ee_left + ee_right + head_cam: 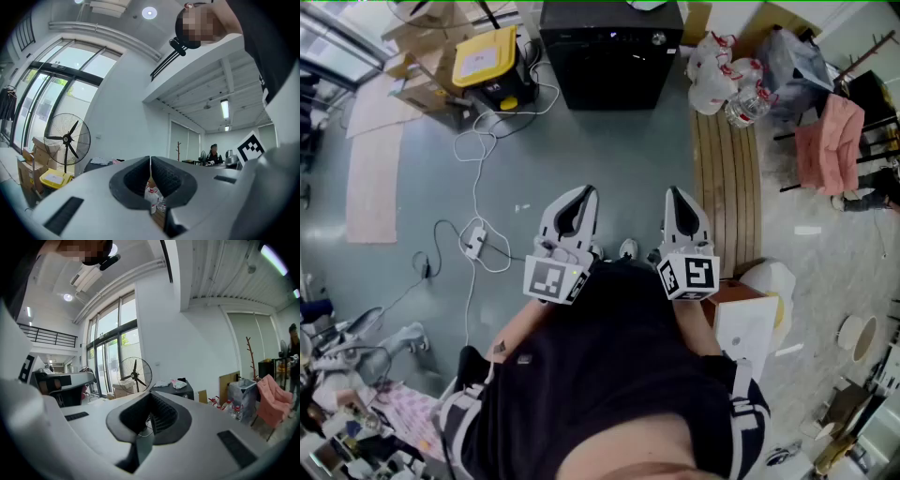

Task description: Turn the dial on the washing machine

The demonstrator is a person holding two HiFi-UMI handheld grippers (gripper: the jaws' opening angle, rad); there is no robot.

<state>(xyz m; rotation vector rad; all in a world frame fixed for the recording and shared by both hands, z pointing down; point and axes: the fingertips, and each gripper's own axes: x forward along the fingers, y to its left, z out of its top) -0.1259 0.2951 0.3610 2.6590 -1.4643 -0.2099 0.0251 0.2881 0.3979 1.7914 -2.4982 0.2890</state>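
The washing machine [611, 52] is a black box seen from above at the far end of the grey floor, with a small round dial [657, 38] near its top right corner. In the right gripper view it shows as a dark cabinet [177, 391] with cloths lying on top. Both grippers are held close to the person's body, well short of the machine. My left gripper [583, 193] [150, 162] is shut with nothing between its pads. My right gripper [674, 193] [150, 398] is shut too and holds nothing.
A yellow-lidded box [487, 56] and cardboard stand left of the machine. A white cable and power strip [474, 242] trail over the floor. Wooden slats [727, 178], packs of water bottles [727, 80] and a pink cloth [832, 141] lie at the right. A standing fan [134, 374] is behind.
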